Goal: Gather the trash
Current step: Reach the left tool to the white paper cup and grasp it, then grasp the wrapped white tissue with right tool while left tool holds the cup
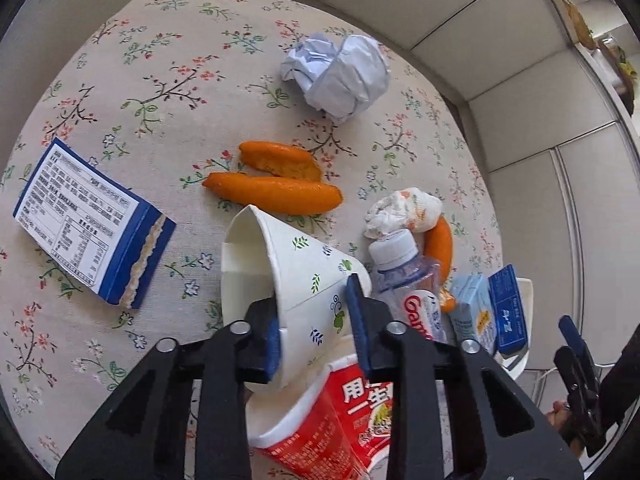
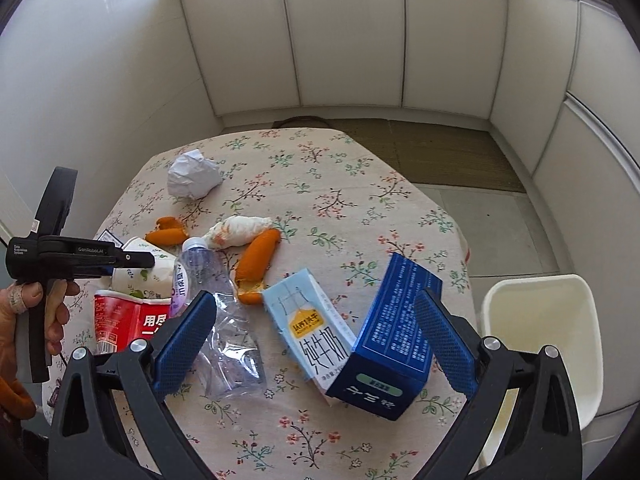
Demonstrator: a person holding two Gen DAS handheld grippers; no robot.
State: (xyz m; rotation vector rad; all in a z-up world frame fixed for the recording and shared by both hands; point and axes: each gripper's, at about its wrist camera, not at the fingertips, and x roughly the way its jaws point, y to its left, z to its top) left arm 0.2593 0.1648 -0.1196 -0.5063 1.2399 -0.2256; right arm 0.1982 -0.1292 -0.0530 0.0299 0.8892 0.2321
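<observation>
My left gripper point(image 1: 316, 320) is shut on a white floral paper cup point(image 1: 296, 272), which lies on its side over a red noodle cup point(image 1: 332, 412). It also shows in the right wrist view point(image 2: 132, 260). My right gripper point(image 2: 316, 344) is open and empty, above a light blue milk carton point(image 2: 312, 328) and a dark blue box point(image 2: 396, 344). A crushed clear bottle point(image 2: 216, 316), orange peels point(image 1: 276, 192), a tissue wad point(image 1: 404, 210) and a crumpled paper ball point(image 1: 340, 72) lie on the floral tablecloth point(image 1: 132, 92).
A blue-and-white box point(image 1: 92, 224) lies at the table's left in the left wrist view. A cream waste bin point(image 2: 548, 344) stands on the floor beside the table's right edge. White cabinets surround the table.
</observation>
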